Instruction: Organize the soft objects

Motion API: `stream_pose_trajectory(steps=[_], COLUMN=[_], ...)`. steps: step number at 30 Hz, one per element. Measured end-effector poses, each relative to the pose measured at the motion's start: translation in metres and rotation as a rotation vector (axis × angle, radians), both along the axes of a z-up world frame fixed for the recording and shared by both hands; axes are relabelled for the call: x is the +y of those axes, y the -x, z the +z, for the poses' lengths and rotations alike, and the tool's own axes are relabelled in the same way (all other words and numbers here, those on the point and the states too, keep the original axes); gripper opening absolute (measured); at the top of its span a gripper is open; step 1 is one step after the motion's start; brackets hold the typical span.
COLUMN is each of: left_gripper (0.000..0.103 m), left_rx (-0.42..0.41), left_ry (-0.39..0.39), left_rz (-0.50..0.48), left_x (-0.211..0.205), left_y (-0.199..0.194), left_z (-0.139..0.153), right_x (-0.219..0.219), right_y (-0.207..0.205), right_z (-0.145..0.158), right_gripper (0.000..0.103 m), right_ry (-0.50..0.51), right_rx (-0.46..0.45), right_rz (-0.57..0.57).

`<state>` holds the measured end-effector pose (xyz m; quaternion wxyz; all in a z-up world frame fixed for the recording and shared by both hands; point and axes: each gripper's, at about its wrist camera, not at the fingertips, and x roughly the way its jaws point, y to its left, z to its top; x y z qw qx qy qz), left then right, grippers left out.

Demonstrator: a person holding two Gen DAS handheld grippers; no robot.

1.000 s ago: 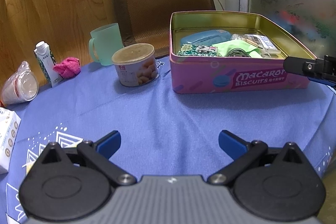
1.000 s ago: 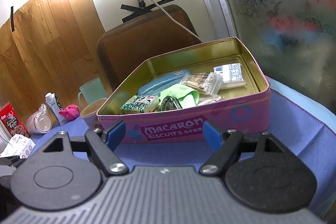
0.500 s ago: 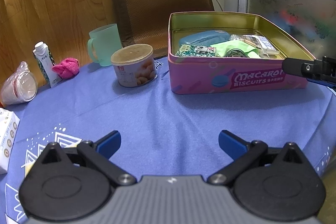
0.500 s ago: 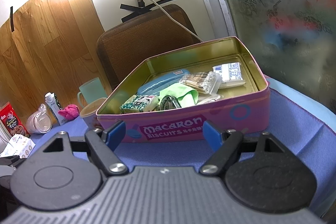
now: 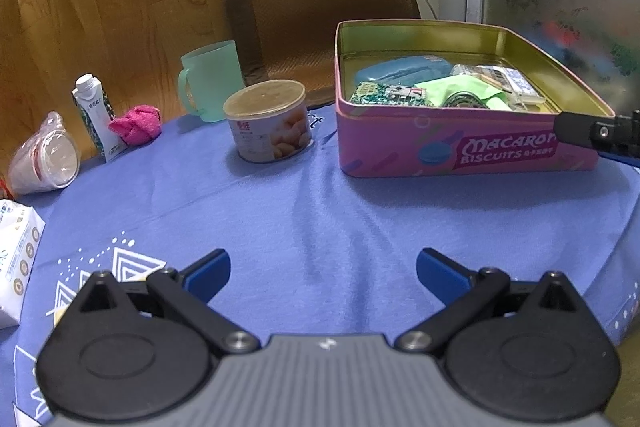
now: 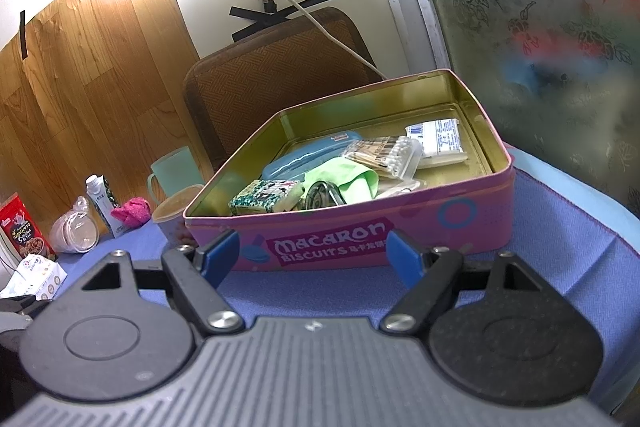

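Both your left gripper (image 5: 322,269) and right gripper (image 6: 312,253) gape wide, holding nothing. Pink cloth (image 5: 136,125) sits mid-left by the milk carton (image 5: 96,117); green cloth (image 6: 346,179) lies centre-frame inside the tin (image 6: 400,239). Both look light and limp, so pinch a bunched fold.

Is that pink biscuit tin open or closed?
Open: the pink biscuit tin has no lid on, and a green cloth lies visible inside.

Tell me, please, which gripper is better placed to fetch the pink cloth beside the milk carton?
Left, probably: the left gripper is open over the tablecloth toward the pink cloth, whereas the right gripper sits against the biscuit tin.
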<state>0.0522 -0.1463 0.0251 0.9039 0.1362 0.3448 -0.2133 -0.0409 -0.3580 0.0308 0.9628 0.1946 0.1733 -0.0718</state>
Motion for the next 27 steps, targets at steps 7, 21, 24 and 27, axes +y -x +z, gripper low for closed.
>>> stream_pose_trajectory(steps=[7,21,24,27], left_gripper=[0.103,0.103,0.103,0.103], left_rx=[0.023,0.039,0.044,0.046], left_ry=[-0.035,-0.057,-0.059,-0.061], left_rz=[0.004,0.005,0.008,0.011], left_x=[-0.0032,-0.0068,-0.0075,-0.0071], left_y=[-0.0032,-0.0054,-0.0064,-0.0072], left_z=[-0.0052,-0.0075,-0.0083,-0.0092], right_x=[0.0019,0.0022,0.0022,0.0031], right_y=[0.0031,0.0026,0.0022,0.0014], right_z=[0.0013,0.0012,0.0007,0.0], right_gripper=[0.083,0.083,0.083,0.083], right_ry=[0.009,0.0,-0.003,-0.003], right_rx=[-0.002,0.004,0.007,0.009], right_rz=[0.001,0.007,0.01,0.015])
